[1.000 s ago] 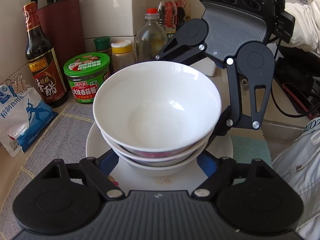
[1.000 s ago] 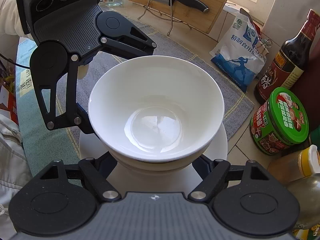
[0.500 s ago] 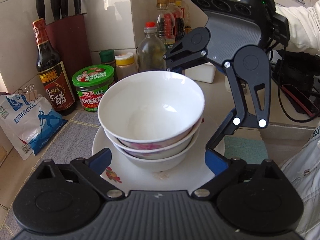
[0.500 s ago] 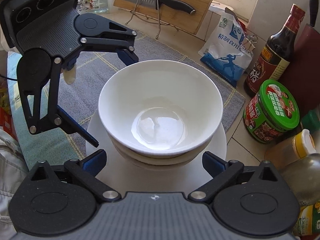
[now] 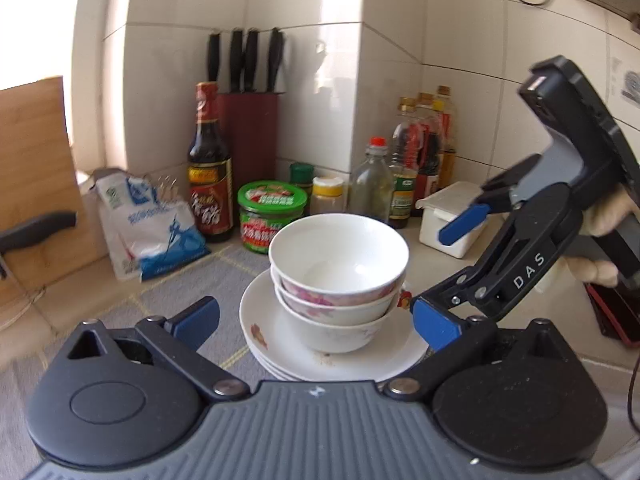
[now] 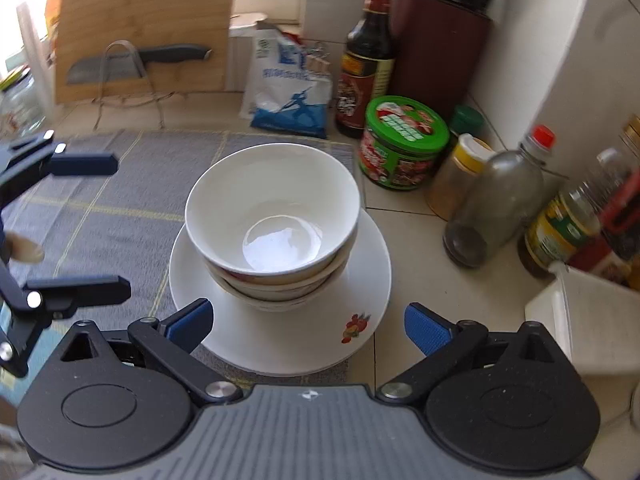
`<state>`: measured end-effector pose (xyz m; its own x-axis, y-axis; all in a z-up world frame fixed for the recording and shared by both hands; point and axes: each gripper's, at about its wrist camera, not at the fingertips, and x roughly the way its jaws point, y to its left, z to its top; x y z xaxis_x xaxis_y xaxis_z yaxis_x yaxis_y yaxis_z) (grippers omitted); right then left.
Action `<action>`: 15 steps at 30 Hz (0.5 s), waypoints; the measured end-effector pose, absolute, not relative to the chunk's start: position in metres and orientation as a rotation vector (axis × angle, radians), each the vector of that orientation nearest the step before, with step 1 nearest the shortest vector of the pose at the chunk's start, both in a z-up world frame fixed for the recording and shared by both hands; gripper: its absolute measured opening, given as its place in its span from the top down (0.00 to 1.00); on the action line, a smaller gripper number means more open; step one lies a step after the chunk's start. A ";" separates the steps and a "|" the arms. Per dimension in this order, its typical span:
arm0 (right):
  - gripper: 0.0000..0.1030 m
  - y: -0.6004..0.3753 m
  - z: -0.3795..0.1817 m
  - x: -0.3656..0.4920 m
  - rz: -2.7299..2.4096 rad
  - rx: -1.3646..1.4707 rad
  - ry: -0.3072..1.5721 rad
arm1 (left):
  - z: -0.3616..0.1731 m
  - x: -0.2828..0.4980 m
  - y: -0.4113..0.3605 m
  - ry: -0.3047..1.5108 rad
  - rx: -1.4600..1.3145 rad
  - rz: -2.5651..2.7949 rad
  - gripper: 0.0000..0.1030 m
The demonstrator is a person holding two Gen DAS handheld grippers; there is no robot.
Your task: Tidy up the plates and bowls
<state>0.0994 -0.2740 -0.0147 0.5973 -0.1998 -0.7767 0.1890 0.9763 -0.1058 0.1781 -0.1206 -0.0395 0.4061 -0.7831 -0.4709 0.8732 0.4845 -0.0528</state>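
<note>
Countertop (image 6: 404, 216) bottles (image 6: 492, 204) and green-lidded jar (image 6: 402, 148) crowd stacked bowls (image 6: 272, 216).

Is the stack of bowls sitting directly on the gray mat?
No, the stack of bowls sits on white plates, which lie partly on the gray mat.

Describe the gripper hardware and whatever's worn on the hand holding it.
Both grippers, left and right, are black, with ribbed grey bodies, round pivot housings, silver screws, linkage arms and blue pads on the fingers. The right one carries white "DAS" lettering. The hand holding it wears a cream glove.
</note>
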 end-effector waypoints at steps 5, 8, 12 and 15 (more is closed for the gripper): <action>0.00 -0.259 -0.020 0.076 -0.437 0.167 0.862 | -0.034 0.173 -0.114 0.627 0.215 -0.801 0.01; 0.00 -0.243 -0.020 0.062 -0.493 0.209 0.844 | -0.027 0.169 -0.104 0.681 0.167 -0.773 0.01; 0.00 -0.225 -0.012 0.048 -0.547 0.219 0.813 | -0.021 0.165 -0.101 0.710 0.197 -0.697 0.01; 0.00 -0.214 -0.003 0.042 -0.565 0.203 0.798 | -0.015 0.163 -0.095 0.706 0.190 -0.687 0.01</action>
